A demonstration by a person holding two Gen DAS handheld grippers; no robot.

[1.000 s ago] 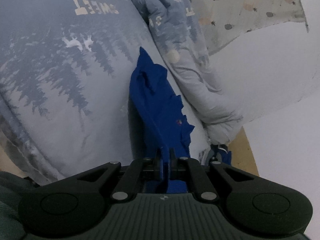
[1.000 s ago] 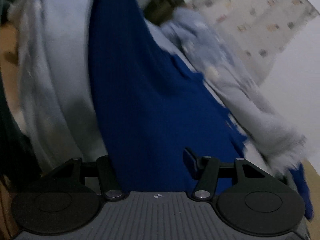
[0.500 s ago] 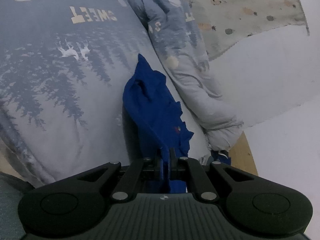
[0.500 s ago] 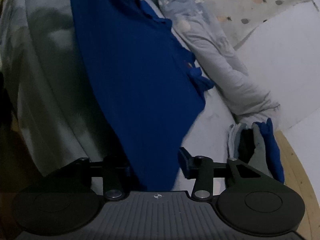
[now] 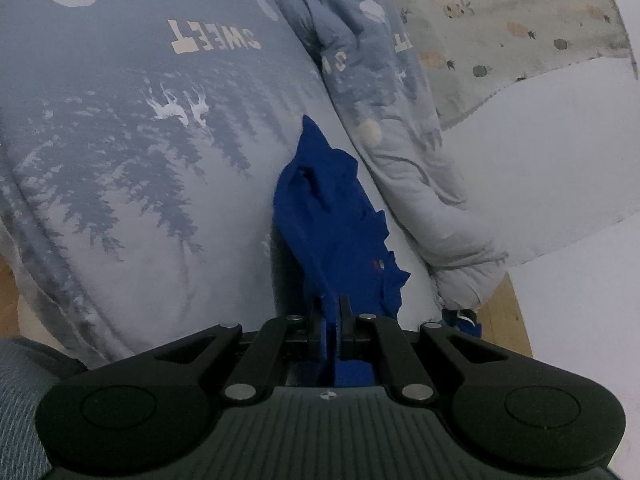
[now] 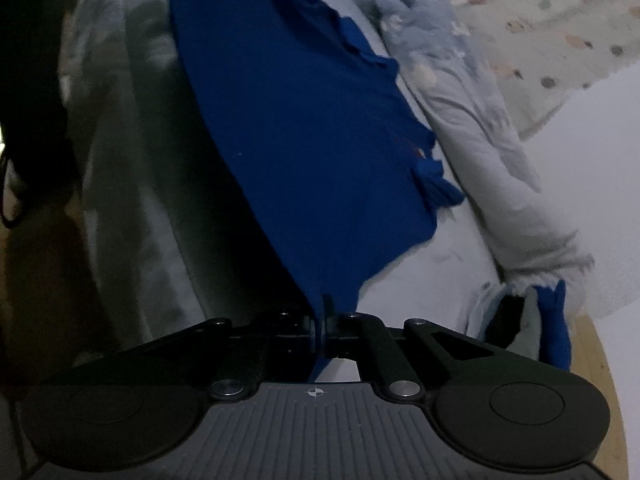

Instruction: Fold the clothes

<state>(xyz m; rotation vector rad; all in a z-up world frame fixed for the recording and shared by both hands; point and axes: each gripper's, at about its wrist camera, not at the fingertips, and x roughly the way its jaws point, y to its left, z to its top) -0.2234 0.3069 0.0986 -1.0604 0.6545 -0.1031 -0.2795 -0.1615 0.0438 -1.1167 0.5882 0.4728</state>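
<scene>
One blue garment (image 5: 336, 220) is in view, a single piece of royal-blue cloth with a jagged edge. Two black two-finger grippers are present, one left gripper (image 5: 332, 316) and one right gripper (image 6: 323, 312), each with two fingers. One pale blue-grey duvet (image 5: 120, 160) carries a forest print; on it, one word, "SWEET", two white deer, and one large pale round moon are countable. One bunched roll of the same printed bedding (image 5: 400, 152) lies alongside. One cream sheet with a small fruit pattern (image 5: 520, 20) lies beyond. One small bundle of blue and grey cloth (image 6: 536, 328) sits at the wooden edge.
</scene>
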